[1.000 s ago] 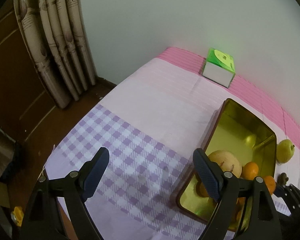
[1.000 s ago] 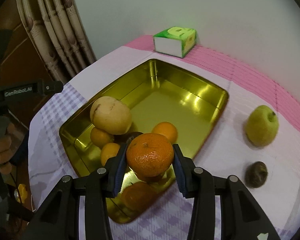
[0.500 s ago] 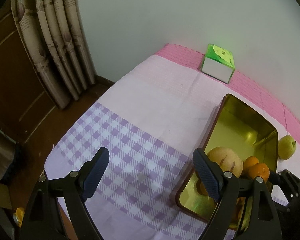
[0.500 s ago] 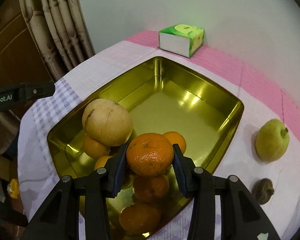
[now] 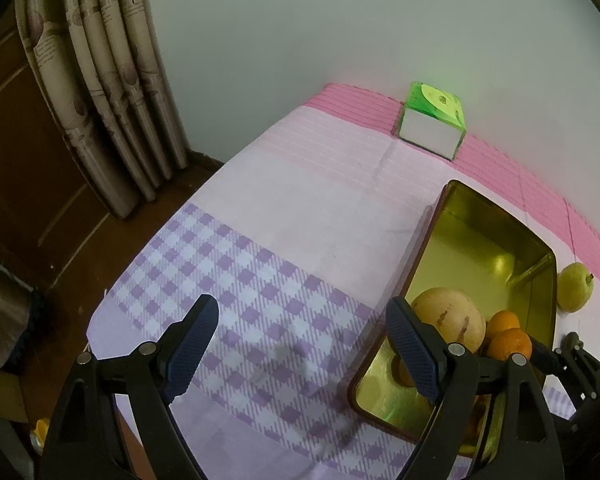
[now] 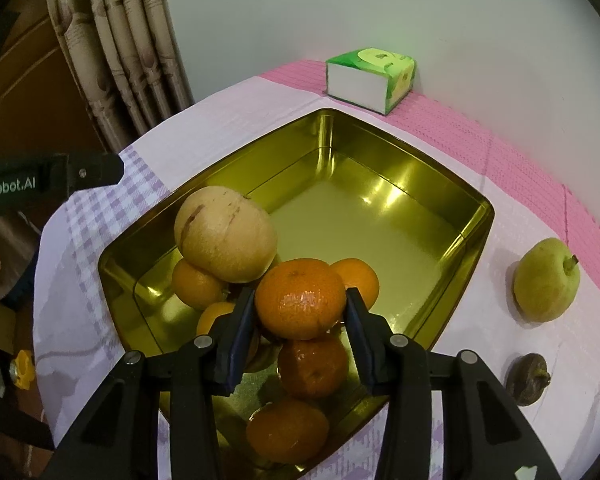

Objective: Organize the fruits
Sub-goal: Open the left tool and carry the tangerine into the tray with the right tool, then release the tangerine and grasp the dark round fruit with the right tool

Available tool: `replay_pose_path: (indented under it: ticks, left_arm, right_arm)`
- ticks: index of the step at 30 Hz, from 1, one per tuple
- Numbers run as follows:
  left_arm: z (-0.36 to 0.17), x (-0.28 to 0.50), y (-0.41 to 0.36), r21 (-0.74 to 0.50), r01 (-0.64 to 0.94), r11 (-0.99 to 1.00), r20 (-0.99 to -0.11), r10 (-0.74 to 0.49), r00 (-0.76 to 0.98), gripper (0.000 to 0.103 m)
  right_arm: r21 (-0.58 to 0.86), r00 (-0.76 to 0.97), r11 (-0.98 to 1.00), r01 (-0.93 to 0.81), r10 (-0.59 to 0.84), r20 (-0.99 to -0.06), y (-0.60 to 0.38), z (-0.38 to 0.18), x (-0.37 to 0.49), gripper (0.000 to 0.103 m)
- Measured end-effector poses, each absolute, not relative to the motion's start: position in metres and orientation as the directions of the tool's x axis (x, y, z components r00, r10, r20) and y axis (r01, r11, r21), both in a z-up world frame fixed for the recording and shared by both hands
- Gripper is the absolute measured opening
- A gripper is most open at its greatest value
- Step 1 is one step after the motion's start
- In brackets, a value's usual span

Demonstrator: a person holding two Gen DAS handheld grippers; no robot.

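Note:
My right gripper is shut on an orange mandarin and holds it over the near part of the gold metal tray. In the tray lie a large pale yellow fruit and several small oranges. A green pear and a small dark brown fruit lie on the cloth right of the tray. My left gripper is open and empty above the purple checked cloth, left of the tray. The held mandarin also shows in the left wrist view.
A green and white tissue box stands at the back by the wall, also in the left wrist view. The table's left edge drops to a dark floor with curtains behind. A pink striped band runs along the wall.
My right gripper has moved forward over the tray with the mandarin still in it. The left gripper has stayed open and drifted slightly back.

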State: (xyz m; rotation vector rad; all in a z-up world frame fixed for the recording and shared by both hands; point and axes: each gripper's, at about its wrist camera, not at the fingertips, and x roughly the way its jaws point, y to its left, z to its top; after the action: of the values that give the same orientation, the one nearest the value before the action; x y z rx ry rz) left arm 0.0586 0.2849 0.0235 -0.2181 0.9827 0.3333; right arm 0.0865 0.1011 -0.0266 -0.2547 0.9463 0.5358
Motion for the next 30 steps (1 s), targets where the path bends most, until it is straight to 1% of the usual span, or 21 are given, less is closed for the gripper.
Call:
replay_pose_path:
  ticks: [8,16,30]
  left_arm:
    - [0.022,0.061,0.282,-0.022,-0.361,0.932,-0.843,0.177,0.508,0.086]
    - [0.02,0.062,0.278,-0.011,-0.349,0.937,-0.845,0.178,0.504,0.086]
    - [0.021,0.062,0.275,-0.002,-0.341,0.94,-0.842,0.182,0.507,0.086]
  right_arm:
    - [0.039,0.461,0.847,-0.531,0.327,-0.825,0.098,-0.027,0.087,0.042]
    - [0.06,0.47,0.852,-0.519,0.344,-0.813,0.091,-0.022,0.084,0.048]
    - [0.095,0.521,0.888,-0.45,0.348,-0.779,0.051,-0.006,0.075,0.05]
